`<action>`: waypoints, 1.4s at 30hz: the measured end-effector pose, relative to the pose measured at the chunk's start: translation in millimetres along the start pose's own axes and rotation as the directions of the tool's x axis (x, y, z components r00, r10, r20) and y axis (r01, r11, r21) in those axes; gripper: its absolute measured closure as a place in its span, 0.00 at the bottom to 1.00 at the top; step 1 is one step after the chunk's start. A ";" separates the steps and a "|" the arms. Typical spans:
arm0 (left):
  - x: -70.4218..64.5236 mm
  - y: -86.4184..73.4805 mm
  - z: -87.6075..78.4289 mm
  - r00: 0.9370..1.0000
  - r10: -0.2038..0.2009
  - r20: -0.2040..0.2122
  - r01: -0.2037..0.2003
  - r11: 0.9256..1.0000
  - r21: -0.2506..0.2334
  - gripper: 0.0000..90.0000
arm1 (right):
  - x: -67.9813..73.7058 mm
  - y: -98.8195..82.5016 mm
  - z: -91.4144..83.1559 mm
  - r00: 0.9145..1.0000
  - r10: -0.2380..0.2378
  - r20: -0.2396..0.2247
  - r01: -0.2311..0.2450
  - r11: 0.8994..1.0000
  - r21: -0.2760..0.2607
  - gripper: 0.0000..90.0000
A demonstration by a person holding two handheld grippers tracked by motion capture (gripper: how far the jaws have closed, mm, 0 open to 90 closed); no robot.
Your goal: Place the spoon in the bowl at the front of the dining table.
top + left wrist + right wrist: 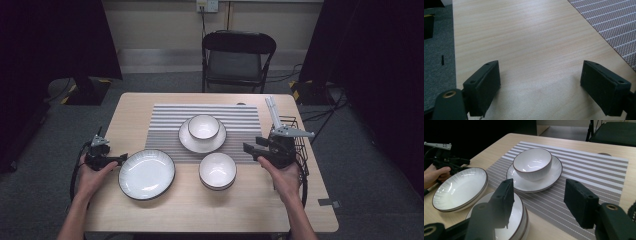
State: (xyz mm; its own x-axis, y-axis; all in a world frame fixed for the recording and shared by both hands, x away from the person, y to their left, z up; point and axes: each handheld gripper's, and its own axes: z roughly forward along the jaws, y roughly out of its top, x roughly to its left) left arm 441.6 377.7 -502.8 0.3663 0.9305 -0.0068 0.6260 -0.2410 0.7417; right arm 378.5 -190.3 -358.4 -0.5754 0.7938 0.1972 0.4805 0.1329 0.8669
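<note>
Stacked bowls sit just left of the right gripper, fingers apart, empty; left gripper open too, farther off.

high view: above the table's near edge, looking forward and down, far off, whole top seen
left gripper view: close and low over left edge, striped mat corner at its right
right gripper view: low from right edge, facing across
shared: mat, bowl on saucer

R hand-held gripper open, empty, near front bowl.
</note>
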 end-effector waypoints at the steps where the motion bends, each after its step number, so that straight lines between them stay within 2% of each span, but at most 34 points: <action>1: 0.0 0.1 0.0 1.000 -0.001 0.000 0.001 1.000 0.000 0.18 | 0.0 -1.0 -1.5 1.000 0.000 0.001 0.000 1.000 0.008 0.45; 8: -0.3 0.2 0.3 1.000 -0.003 -0.001 0.003 1.000 0.001 0.17 | -4.0 -6.3 -16.2 1.000 0.001 0.023 0.000 1.000 -0.010 0.45; 11: -0.2 0.3 0.3 1.000 -0.002 -0.003 0.002 1.000 0.001 0.17 | -7.9 -7.4 -20.9 0.999 0.012 0.044 -0.012 1.000 -0.013 0.45; 18: -0.3 0.3 0.4 1.000 -0.004 -0.002 0.004 1.000 0.001 0.17 | -16.8 -12.8 -30.7 0.998 0.035 0.054 -0.034 0.999 -0.014 0.48; 25: -0.3 0.4 0.4 1.000 -0.004 -0.003 0.004 1.000 0.001 0.17 | -23.4 -16.3 -44.7 0.996 0.029 0.080 -0.026 0.999 -0.027 0.51; 42: -0.3 0.4 0.3 1.000 -0.003 -0.003 0.003 1.000 0.002 0.17 | -43.0 -33.3 -60.1 0.991 0.056 0.122 -0.054 0.998 -0.019 0.56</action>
State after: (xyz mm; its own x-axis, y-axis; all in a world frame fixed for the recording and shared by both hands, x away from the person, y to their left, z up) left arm 441.9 377.2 -502.7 0.3622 0.9321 -0.0071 0.6284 -0.2385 0.7404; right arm 347.5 -264.5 -368.3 -0.4626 0.8665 0.1877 0.4979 0.0787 0.8636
